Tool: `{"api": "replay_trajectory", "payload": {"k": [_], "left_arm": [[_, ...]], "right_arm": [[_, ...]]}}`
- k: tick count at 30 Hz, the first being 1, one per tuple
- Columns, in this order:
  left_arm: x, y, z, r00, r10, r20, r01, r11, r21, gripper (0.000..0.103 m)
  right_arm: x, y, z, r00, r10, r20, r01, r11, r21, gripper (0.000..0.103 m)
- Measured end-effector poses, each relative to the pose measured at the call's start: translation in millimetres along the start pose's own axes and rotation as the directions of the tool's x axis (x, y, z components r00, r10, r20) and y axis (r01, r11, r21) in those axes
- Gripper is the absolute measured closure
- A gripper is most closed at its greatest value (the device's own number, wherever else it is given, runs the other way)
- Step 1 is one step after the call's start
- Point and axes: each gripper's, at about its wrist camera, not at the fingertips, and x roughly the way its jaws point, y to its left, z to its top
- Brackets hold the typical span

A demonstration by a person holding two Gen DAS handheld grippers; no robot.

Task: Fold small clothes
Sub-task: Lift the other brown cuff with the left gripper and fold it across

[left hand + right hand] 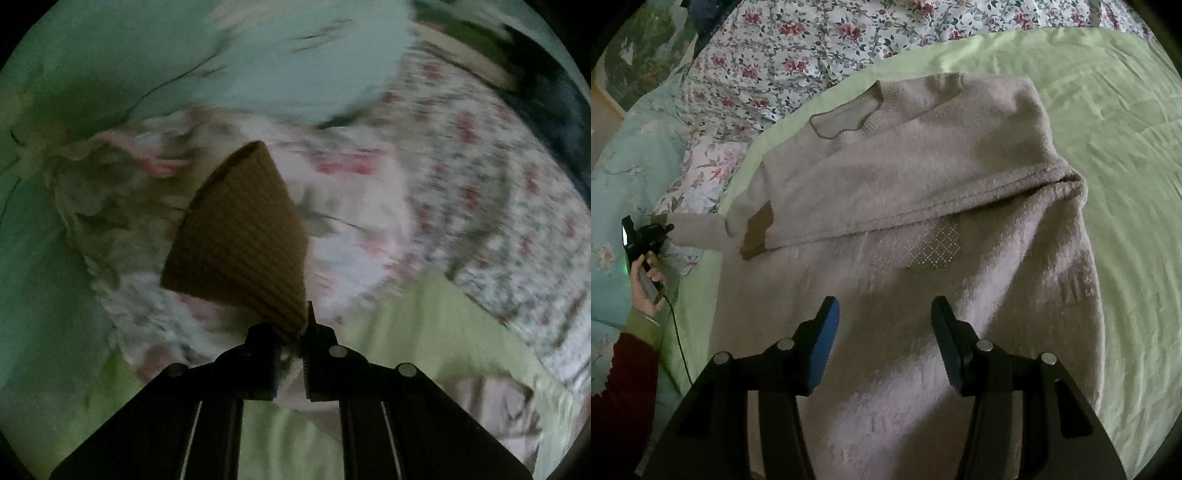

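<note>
The left gripper (295, 332) pinches the brown cuff (240, 229) (sleeve fold under way). The right gripper (884, 321), jaws apart, hovers over the sweater (923, 177). Next, the cuff should go across the body.

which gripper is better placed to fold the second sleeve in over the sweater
Left. The left gripper is already shut on the brown cuff of that sleeve. The right gripper hangs open over the sweater body, holding nothing.

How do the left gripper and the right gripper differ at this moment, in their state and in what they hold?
The left gripper is shut on the brown ribbed cuff of a sleeve; the right gripper is open and holds nothing. The left gripper sits off the sweater's side, over the floral quilt; the right gripper hangs above the sweater body. Both are black two-finger tools.
</note>
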Motion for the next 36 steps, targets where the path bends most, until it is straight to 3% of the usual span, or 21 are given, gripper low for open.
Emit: {"api": "replay_trajectory", "payload": {"k": [3,7,10,16,20,25,27,30,31,33,34,36], "left_arm": [[-19.4,-39.8,-16.0,0.997,-0.078,0.017,0.076,0.994,0.072,0.095],[-41.1,-107.4,-53.6,0.976,-0.216,-0.025,0.217,0.964,0.154,0.095],[-42.2,-172.4,-94.2,0.945,-0.31,-0.106,0.327,0.918,0.226,0.095],[-41.6,-276.0,-166.1,0.874,-0.418,-0.245,0.481,0.813,0.328,0.095],[-34.4,-330.9,-211.0,0.839,-0.436,-0.327,0.539,0.75,0.383,0.095],[-6.6,-368.2,-265.3,0.822,-0.377,-0.427,0.554,0.702,0.447,0.095],[4.4,-376.5,-277.3,0.829,-0.337,-0.447,0.54,0.69,0.482,0.094],[8.6,-373.7,-288.2,0.821,-0.31,-0.48,0.544,0.679,0.493,0.084],[7.0,-370.7,-289.9,0.805,-0.319,-0.5,0.564,0.674,0.477,0.075],[0.6,-362.7,-288.7,0.795,-0.326,-0.511,0.574,0.675,0.463,0.05],[-7.2,-355.6,-288.6,0.805,-0.324,-0.497,0.563,0.682,0.468,0.038],[-20.2,-341.0,-285.2,0.816,-0.332,-0.473,0.554,0.684,0.475,0.034]], "right_arm": [[-2.2,0.5,-2.2,1.0,0.012,0.001,-0.012,1.0,0.0,0.05],[-4.6,-0.1,-5.1,1.0,0.026,0.007,-0.027,1.0,0.014,0.05],[-6.8,-2.2,-6.4,1.0,0.027,0.012,-0.027,0.999,0.022,0.05],[-15.8,-10.0,-8.2,0.999,0.027,0.03,-0.028,0.999,0.033,0.05],[-22.8,-23.0,-8.4,0.999,0.016,0.044,-0.019,0.998,0.063,0.05],[-26.6,-40.0,-7.8,0.998,0.005,0.055,-0.011,0.994,0.11,0.05],[-27.9,-41.6,-6.7,0.998,0.0,0.056,-0.007,0.994,0.112,0.05],[-30.6,-38.7,-4.0,0.998,0.001,0.07,-0.009,0.994,0.113,0.05],[-30.7,-38.4,-2.6,0.997,0.003,0.074,-0.011,0.993,0.114,0.05],[-30.2,-36.3,2.0,0.996,0.005,0.086,-0.016,0.993,0.119,0.05],[-28.9,-34.4,5.3,0.996,0.008,0.09,-0.019,0.992,0.123,0.05],[-25.7,-29.7,11.1,0.995,0.019,0.094,-0.031,0.992,0.124,0.05]]}}
